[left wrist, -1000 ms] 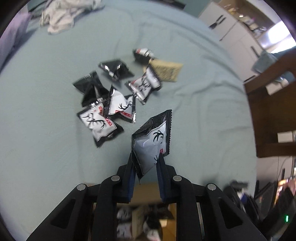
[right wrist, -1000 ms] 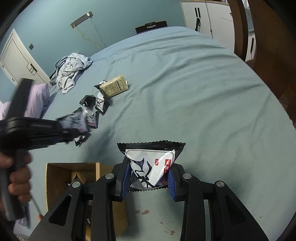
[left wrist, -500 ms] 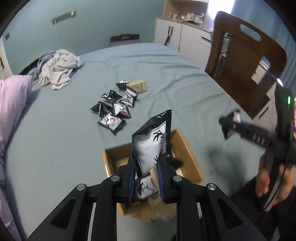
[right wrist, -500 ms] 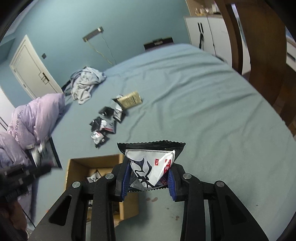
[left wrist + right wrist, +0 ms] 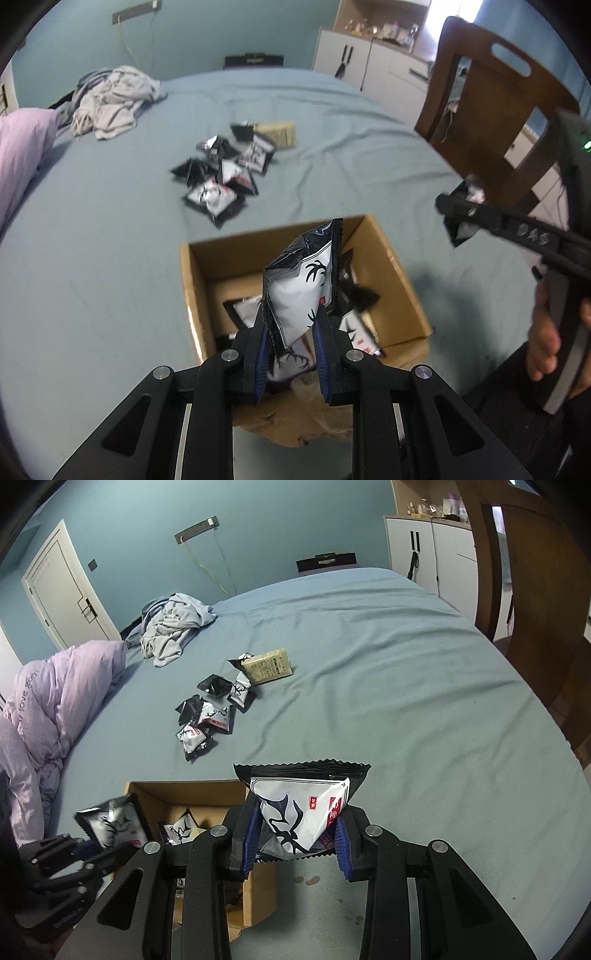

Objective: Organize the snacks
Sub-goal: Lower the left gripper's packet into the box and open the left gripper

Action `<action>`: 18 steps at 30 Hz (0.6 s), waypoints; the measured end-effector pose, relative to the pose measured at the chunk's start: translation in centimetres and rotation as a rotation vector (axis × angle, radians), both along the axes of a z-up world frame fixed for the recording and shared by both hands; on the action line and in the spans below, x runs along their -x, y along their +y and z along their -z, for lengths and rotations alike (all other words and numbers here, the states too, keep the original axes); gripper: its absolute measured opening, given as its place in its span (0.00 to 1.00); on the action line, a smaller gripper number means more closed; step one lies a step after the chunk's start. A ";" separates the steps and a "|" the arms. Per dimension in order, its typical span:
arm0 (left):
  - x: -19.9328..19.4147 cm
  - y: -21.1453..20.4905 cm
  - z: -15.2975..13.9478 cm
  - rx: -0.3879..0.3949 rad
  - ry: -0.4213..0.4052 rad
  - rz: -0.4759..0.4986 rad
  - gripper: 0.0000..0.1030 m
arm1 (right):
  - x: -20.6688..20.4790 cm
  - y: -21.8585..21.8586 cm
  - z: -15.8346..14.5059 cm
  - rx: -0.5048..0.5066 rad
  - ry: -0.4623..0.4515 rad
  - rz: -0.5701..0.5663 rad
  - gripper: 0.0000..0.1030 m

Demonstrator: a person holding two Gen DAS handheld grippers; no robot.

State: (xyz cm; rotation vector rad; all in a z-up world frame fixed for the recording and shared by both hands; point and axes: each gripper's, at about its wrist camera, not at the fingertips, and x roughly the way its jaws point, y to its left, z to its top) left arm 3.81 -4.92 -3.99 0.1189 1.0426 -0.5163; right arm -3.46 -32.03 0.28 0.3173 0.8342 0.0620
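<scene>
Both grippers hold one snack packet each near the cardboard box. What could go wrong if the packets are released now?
1. The left gripper pinches only the bottom edge of its packet, so the packet may swing or slip early.
2. The right gripper holds its packet over the bed sheet, beside the cardboard box; released here, it would probably miss the box.

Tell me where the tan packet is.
The tan packet lies on the bed at the far end of the loose snack pile, beyond the cardboard box.
</scene>
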 end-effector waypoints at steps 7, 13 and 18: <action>0.2 -0.8 1.0 -0.041 -0.005 0.013 0.21 | -0.2 0.9 0.1 0.036 -0.004 -0.032 0.31; 0.3 -1.0 1.6 -0.063 0.010 0.014 0.21 | -0.2 0.8 0.2 0.033 -0.003 -0.033 0.31; 0.4 -1.4 2.5 -0.096 0.025 0.023 0.21 | -0.2 1.0 0.2 0.039 -0.002 -0.041 0.31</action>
